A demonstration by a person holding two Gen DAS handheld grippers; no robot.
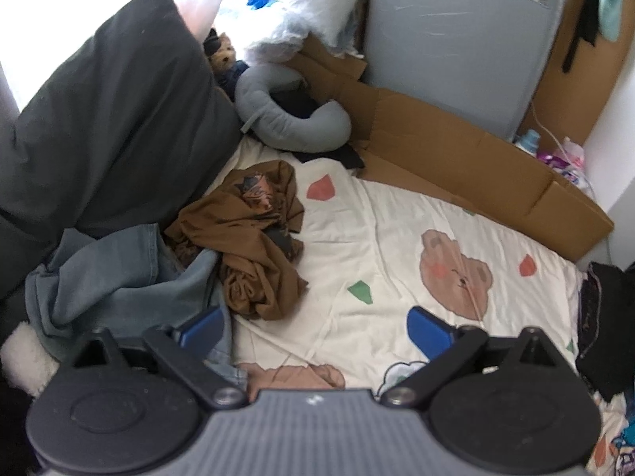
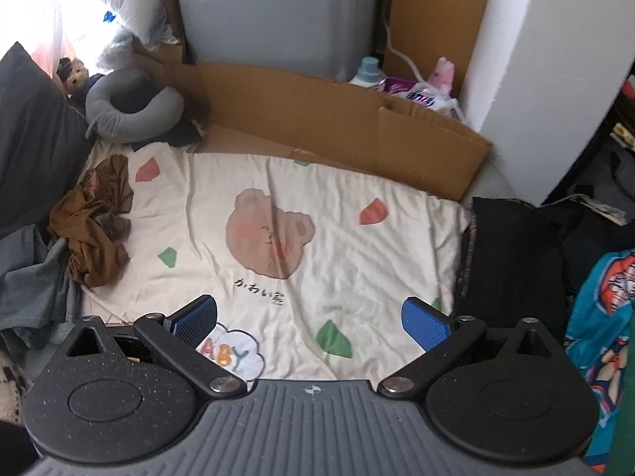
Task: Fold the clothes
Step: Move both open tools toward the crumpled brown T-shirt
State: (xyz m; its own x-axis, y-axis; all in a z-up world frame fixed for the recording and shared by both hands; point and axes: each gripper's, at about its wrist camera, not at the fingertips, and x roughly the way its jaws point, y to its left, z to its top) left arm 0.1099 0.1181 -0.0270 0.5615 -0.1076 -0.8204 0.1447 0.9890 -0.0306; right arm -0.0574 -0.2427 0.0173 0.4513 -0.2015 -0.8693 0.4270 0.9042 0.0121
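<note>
A crumpled brown garment lies on the left side of the cream bear-print sheet. Blue jeans are heaped just left of it. A dark folded garment rests at the sheet's right edge. My left gripper hovers open above the sheet's near edge, its left pad by the jeans. My right gripper is open too, over the sheet's front middle, holding nothing.
A large dark pillow stands at the left. A grey neck pillow and flattened cardboard line the back. Bottles and packets sit behind the cardboard. A teal printed cloth lies at the far right.
</note>
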